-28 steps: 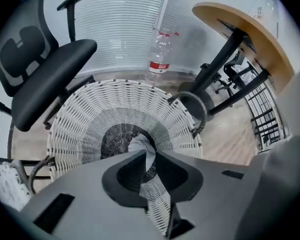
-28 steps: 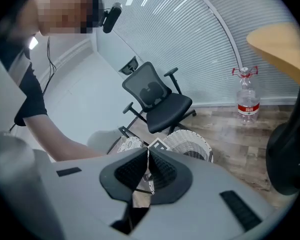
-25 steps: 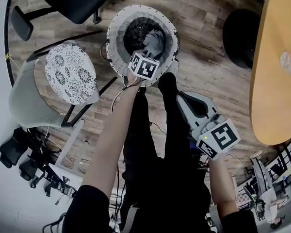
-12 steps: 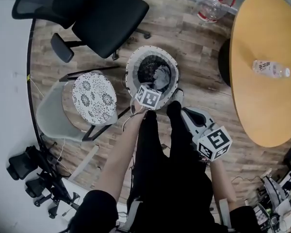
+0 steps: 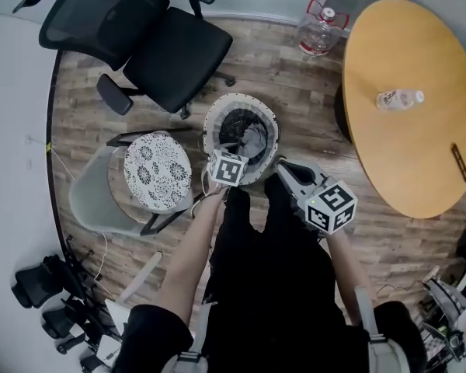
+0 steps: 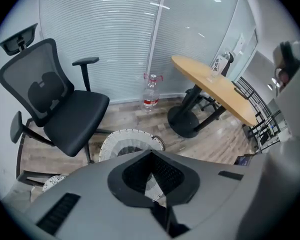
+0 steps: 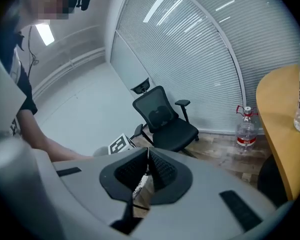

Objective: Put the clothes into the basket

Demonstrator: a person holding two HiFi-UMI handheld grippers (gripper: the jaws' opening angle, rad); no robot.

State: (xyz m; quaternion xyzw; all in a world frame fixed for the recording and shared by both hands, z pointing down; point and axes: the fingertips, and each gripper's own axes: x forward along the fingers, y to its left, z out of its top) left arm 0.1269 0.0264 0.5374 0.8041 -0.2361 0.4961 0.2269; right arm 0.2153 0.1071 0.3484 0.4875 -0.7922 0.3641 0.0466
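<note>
One basket (image 5: 210,127) on the floor (image 5: 295,76), one grey heap of clothes (image 5: 253,138) inside it. Two grippers, left gripper (image 6: 151,154) by its near rim and right gripper (image 7: 147,152) - both squeezed fully closed, holding nothing.

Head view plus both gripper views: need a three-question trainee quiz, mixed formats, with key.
1. True or false: grey clothes lie inside the basket.
2. Which of these is on the round table? A) bottle B) laptop C) mug
3. Fill in: the left hand-held gripper and the right hand-held gripper each have their jaws ____, with nothing between them.
Key: 1 true; 2 A; 3 shut.
</note>
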